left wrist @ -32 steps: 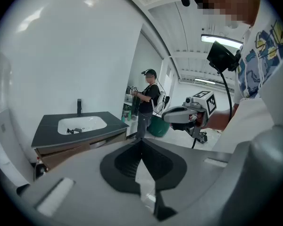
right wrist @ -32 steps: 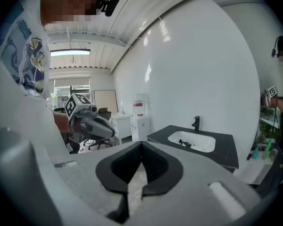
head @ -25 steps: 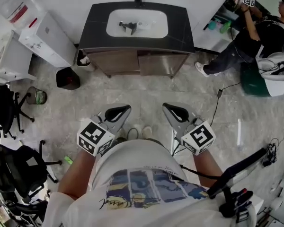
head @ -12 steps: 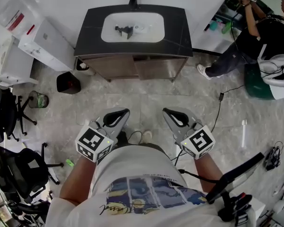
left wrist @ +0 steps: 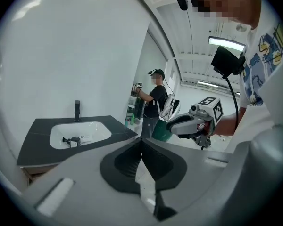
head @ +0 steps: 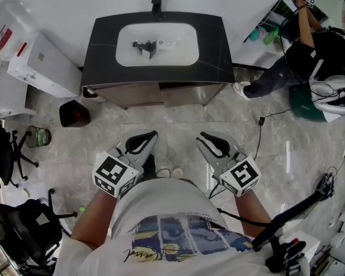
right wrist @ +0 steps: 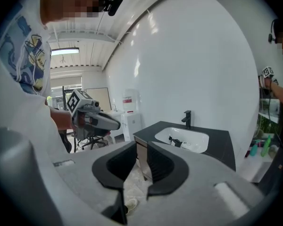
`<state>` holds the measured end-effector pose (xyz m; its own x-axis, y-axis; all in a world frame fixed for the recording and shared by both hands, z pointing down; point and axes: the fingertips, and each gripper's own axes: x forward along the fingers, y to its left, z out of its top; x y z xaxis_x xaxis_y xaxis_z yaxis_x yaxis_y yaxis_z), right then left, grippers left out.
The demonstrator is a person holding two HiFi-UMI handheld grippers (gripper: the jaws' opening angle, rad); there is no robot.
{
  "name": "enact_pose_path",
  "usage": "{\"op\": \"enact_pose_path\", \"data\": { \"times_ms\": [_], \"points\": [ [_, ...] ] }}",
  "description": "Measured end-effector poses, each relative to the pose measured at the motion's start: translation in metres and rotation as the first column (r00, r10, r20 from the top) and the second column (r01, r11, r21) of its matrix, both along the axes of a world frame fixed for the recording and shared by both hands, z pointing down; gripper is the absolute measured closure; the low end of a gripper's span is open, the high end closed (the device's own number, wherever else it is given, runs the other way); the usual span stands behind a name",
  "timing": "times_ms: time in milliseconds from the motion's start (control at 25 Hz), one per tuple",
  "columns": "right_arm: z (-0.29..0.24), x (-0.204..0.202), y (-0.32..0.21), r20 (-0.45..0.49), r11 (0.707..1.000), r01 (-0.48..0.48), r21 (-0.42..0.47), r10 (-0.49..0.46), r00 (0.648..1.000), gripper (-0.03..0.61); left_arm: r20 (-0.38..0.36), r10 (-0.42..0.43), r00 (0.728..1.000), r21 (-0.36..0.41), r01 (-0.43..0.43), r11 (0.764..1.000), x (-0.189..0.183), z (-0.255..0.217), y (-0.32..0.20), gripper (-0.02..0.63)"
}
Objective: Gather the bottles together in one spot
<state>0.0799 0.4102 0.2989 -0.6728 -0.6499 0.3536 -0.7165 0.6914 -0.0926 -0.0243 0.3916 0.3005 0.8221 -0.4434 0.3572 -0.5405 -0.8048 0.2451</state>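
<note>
Both grippers are held out in front of the person, over the floor short of the black vanity (head: 98, 50) with its white sink (head: 181, 45). My left gripper (head: 151, 135) (left wrist: 141, 142) is shut with nothing in it. My right gripper (head: 203, 138) (right wrist: 140, 147) has its jaws opening, a narrow gap between them and nothing in it. A small dark item (head: 142, 46) (left wrist: 70, 140) (right wrist: 177, 141) and a white one (head: 164, 42) lie in the sink; I cannot tell what they are. Green and teal bottles (head: 263, 34) (right wrist: 265, 145) stand on a shelf at the far right.
Another person (head: 310, 45) stands at that shelf with a green bin (head: 305, 99) by their feet. A black waste bin (head: 73, 112) and a white cabinet (head: 37, 65) flank the vanity's left. Office chairs (head: 6, 148) line the left edge. A cable (head: 264, 119) runs across the floor on the right.
In the head view the vanity has drifted left and a little lower. Both grippers keep their place before the body. The right jaws look slightly wider apart.
</note>
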Motion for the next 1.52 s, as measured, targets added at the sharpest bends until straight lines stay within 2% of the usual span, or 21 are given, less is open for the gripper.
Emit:
{"op": "enact_pose_path", "data": {
  "times_ms": [240, 480, 640, 840, 1040, 1200, 1320, 1520],
  "points": [
    [-0.008, -0.039, -0.067, -0.039, 1.0, -0.022, 0.003, 0.023, 0.999, 0.484, -0.042, 0.034, 0.999, 0.018, -0.034, 0.999, -0.033, -0.009, -0.069, 0.605],
    [-0.005, -0.079, -0.118, -0.063, 0.999, -0.045, 0.001, 0.045, 0.997, 0.465, -0.044, 0.064, 0.997, 0.012, -0.064, 0.998, -0.074, 0.0, -0.114, 0.571],
    [0.0, -0.093, -0.139, -0.065, 0.998, -0.063, -0.016, 0.061, 0.996, 0.465, -0.051, 0.065, 0.997, -0.013, -0.066, 0.998, -0.09, 0.011, -0.136, 0.571],
    [0.003, -0.088, -0.175, -0.064, 0.998, -0.062, -0.02, 0.06, 0.996, 0.465, -0.05, 0.046, 0.998, -0.03, -0.047, 0.998, -0.085, 0.015, -0.17, 0.571],
    [0.007, -0.068, -0.218, -0.048, 0.999, -0.048, -0.023, 0.047, 0.998, 0.465, -0.037, 0.033, 0.999, -0.048, -0.034, 0.998, -0.06, 0.021, -0.213, 0.574],
    [0.012, -0.046, -0.261, -0.052, 1.0, -0.02, -0.023, 0.019, 0.998, 0.465, -0.027, -0.015, 1.0, -0.085, 0.013, 0.996, -0.042, 0.035, -0.256, 0.58],
    [0.016, -0.032, -0.295, -0.064, 1.0, 0.004, -0.017, -0.005, 0.998, 0.466, 0.001, -0.082, 0.997, -0.125, 0.081, 0.989, -0.038, 0.055, -0.294, 0.583],
    [0.029, -0.015, -0.34, -0.065, 0.998, 0.038, -0.042, -0.041, 0.997, 0.466, 0.067, -0.222, 0.973, -0.221, 0.231, 0.948, -0.037, 0.106, -0.359, 0.576]
  ]
}}
